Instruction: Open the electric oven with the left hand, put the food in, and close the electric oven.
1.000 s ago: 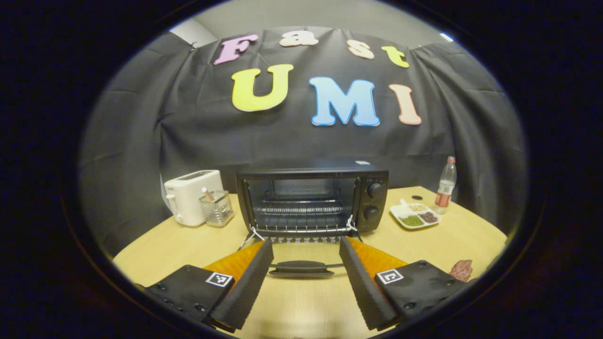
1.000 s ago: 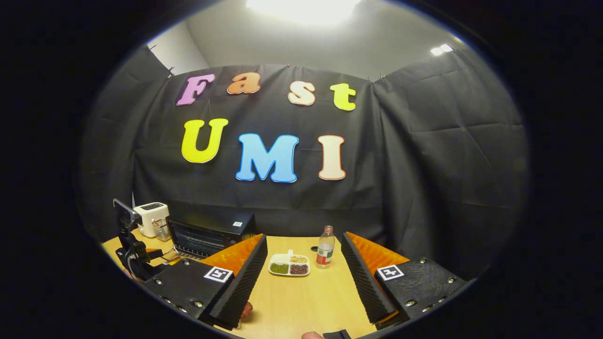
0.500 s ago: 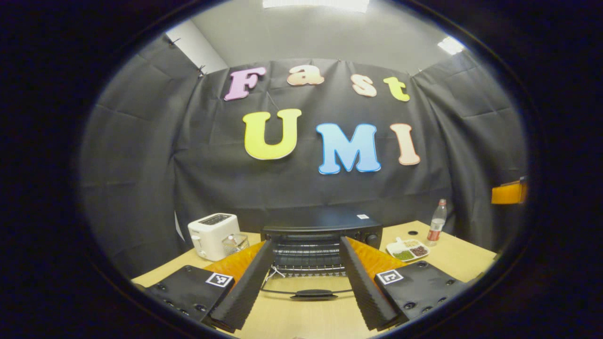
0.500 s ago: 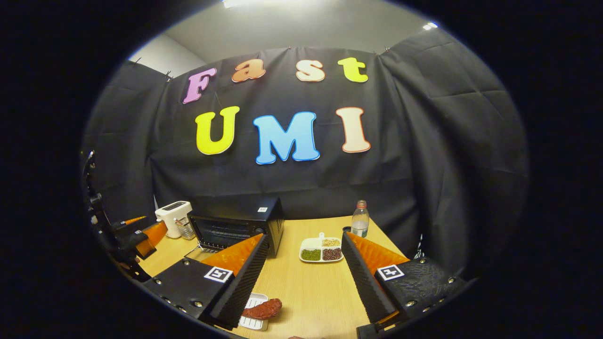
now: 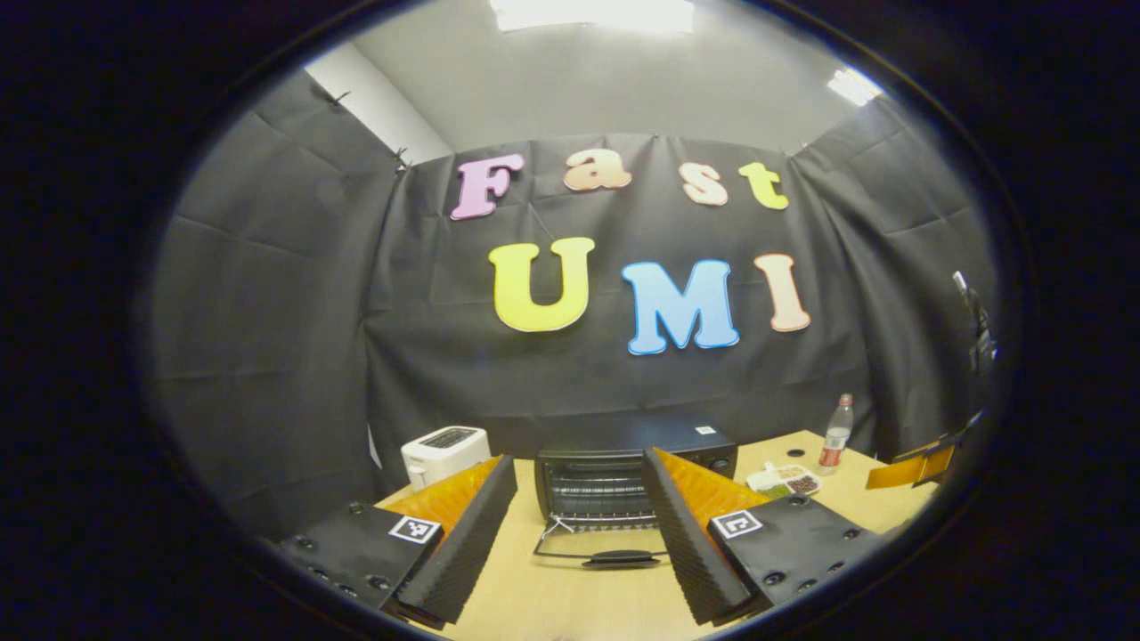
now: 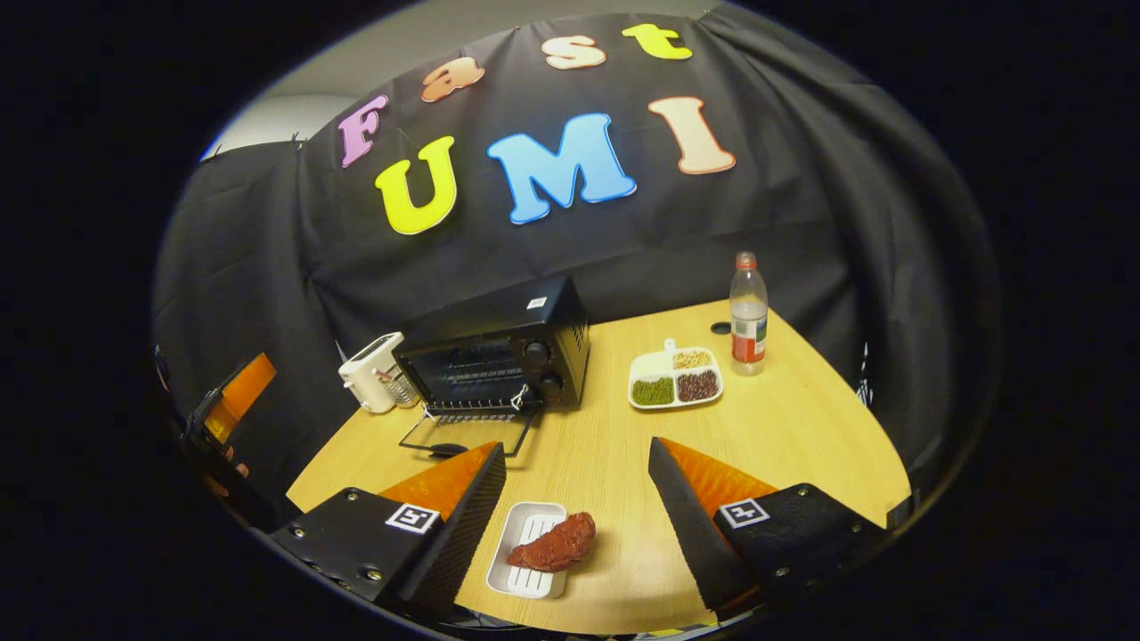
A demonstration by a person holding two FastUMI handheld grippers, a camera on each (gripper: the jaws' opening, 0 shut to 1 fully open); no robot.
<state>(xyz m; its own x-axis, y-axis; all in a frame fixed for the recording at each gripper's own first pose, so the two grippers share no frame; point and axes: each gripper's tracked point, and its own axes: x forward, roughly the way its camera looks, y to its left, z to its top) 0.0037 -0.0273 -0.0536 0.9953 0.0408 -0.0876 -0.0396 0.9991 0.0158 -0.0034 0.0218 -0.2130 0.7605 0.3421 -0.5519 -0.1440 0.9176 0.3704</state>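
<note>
Oven door down, my left gripper wide and empty; I judge my spread right gripper must next close on the food.

My left tool carries its camera low over the counter, facing straight at the oven front from well back, tilted up toward the wall. My right tool carries its camera higher, looking down across the counter with the oven off to its left. Both views share the oven, the toaster, the divided dish and the bottle. What seems to be my other tool sits blurred at each view's edge.
</note>
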